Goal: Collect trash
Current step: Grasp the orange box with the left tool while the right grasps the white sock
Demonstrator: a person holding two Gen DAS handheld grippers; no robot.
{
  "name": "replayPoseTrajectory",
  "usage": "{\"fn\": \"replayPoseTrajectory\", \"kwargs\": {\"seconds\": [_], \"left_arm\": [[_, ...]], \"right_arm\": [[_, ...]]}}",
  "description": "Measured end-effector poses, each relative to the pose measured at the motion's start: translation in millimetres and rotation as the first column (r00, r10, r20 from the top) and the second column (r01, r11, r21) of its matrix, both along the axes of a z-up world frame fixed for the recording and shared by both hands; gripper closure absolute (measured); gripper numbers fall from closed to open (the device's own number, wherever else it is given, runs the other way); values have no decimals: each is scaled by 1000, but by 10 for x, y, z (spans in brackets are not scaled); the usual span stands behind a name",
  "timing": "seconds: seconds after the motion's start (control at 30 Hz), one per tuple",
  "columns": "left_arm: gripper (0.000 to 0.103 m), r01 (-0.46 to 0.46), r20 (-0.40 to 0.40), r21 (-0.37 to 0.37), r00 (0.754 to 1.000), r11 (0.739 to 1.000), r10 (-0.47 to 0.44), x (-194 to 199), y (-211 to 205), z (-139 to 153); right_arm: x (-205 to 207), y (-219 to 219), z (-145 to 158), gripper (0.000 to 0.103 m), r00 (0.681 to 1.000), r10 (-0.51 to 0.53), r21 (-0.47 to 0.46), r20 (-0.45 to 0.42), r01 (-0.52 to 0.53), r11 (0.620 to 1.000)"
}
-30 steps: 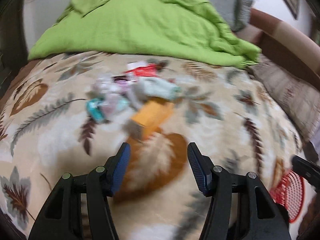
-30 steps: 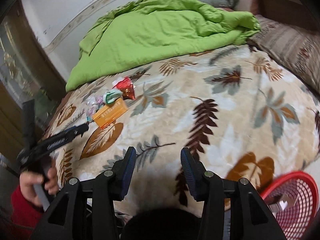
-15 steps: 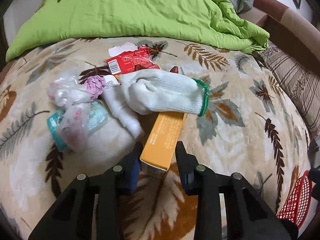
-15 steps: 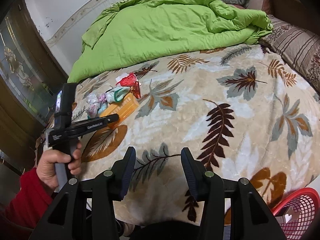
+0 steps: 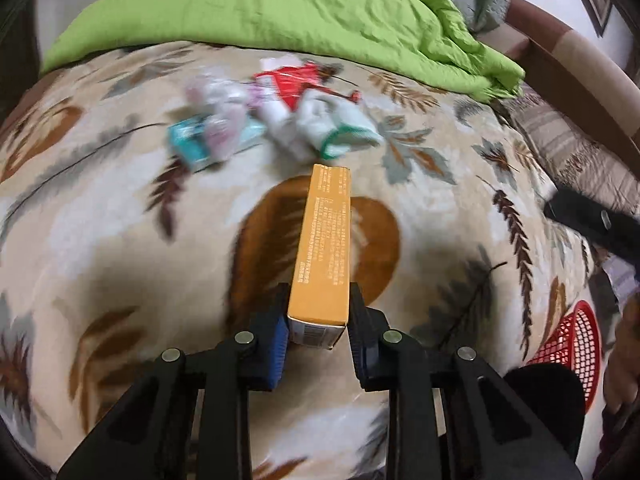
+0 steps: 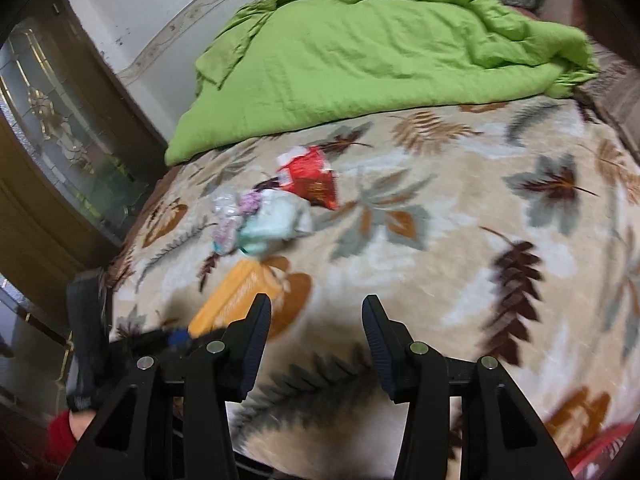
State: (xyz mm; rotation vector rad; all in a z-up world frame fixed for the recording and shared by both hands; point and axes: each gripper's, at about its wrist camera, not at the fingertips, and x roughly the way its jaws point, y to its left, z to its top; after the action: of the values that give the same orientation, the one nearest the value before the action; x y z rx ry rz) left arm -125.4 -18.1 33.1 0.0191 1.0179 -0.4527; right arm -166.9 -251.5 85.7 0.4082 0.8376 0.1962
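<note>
My left gripper (image 5: 318, 295) is shut on the near end of a long orange carton (image 5: 325, 240), which sticks out forward above the leaf-patterned blanket (image 5: 440, 240). Beyond it lies the trash pile: a white glove with a green cuff (image 5: 340, 126), a red wrapper (image 5: 294, 80), a teal packet (image 5: 192, 142) and crumpled plastic (image 5: 218, 98). In the right wrist view the orange carton (image 6: 236, 296) shows at the left with the left gripper (image 6: 176, 338) on it. My right gripper (image 6: 316, 310) hovers over the blanket, jaws opening, nothing between them. The red wrapper (image 6: 310, 176) lies ahead of it.
A red mesh basket (image 5: 576, 344) stands off the bed's near right edge. A green quilt (image 5: 280, 4) is heaped across the far side of the bed. A striped pillow (image 5: 580, 152) lies at the right. A dark glazed door (image 6: 52, 140) stands to the left.
My left gripper closed on the orange carton and drew it back from under the glove, away from the pile. The right gripper swung left, closer to the trash.
</note>
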Motion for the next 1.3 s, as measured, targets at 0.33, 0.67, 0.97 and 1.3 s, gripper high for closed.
{"fn": "replayPoseTrajectory", "kwargs": {"seconds": [0.33, 0.67, 0.97, 1.3], "left_arm": [[77, -87, 47, 1, 995, 996, 87, 100, 261, -39], [70, -138, 7, -6, 990, 990, 138, 335, 302, -132], [79, -132, 74, -6, 988, 991, 132, 268, 286, -31], [79, -87, 225, 29, 971, 996, 78, -11, -6, 156]], "right_arm": [[988, 379, -316, 38, 997, 18, 98, -68, -12, 995], [1549, 458, -660, 40, 987, -31, 185, -160, 61, 981], [1269, 379, -679, 90, 993, -46, 161, -113, 64, 985], [220, 316, -236, 90, 995, -74, -49, 63, 77, 996]]}}
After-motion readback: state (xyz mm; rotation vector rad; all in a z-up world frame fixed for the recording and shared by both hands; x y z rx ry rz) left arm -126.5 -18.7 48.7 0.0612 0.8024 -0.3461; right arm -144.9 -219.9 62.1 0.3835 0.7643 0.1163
